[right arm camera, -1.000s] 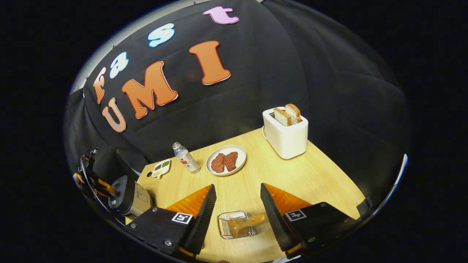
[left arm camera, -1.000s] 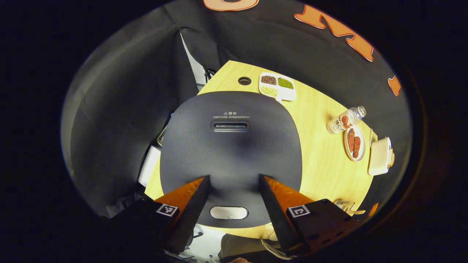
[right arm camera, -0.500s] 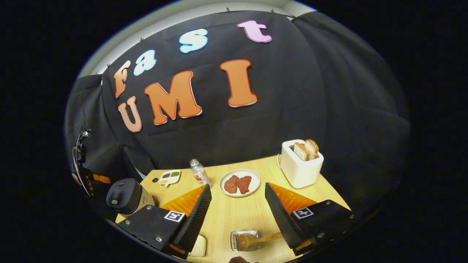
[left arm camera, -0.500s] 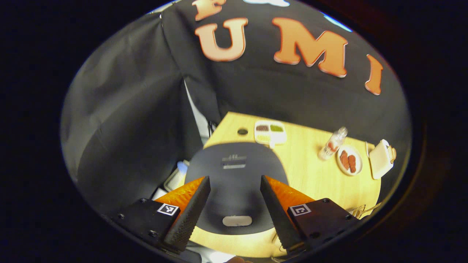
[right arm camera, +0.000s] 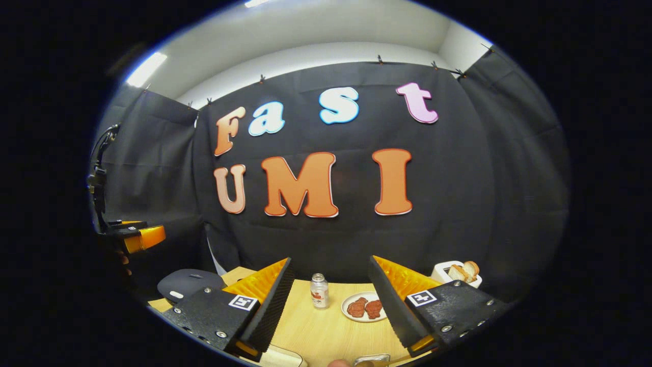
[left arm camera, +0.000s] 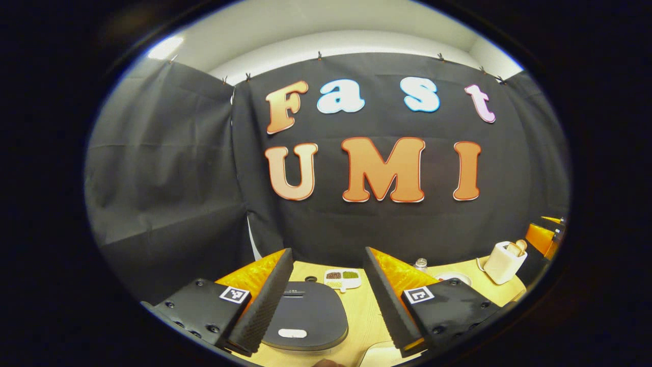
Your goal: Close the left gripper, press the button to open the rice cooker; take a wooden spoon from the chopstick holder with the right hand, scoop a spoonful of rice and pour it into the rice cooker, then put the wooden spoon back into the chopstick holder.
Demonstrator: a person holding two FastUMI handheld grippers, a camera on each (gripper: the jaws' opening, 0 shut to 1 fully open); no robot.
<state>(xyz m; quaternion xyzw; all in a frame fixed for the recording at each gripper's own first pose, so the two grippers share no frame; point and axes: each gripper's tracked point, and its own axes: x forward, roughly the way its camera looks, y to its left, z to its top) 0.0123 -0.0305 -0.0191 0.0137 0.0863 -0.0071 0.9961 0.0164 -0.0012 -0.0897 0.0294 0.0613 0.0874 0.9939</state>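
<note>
Pale wooden surface [left arm camera: 364, 311] carries dark grey domed rice cooker [left arm camera: 305, 316], lid down, oval button [left arm camera: 292, 333] below and between spread fingers of empty left hand-held gripper [left arm camera: 326, 300]; right hand-held gripper [right arm camera: 331, 306] likewise spread, empty.

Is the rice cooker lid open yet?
No: in the left gripper view the rice cooker lid lies flat and shut, the left gripper open above it.

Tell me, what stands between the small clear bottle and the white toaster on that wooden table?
A round white plate carrying two reddish-brown meat pieces sits between the bottle and toaster, seen in the right gripper view.
</note>
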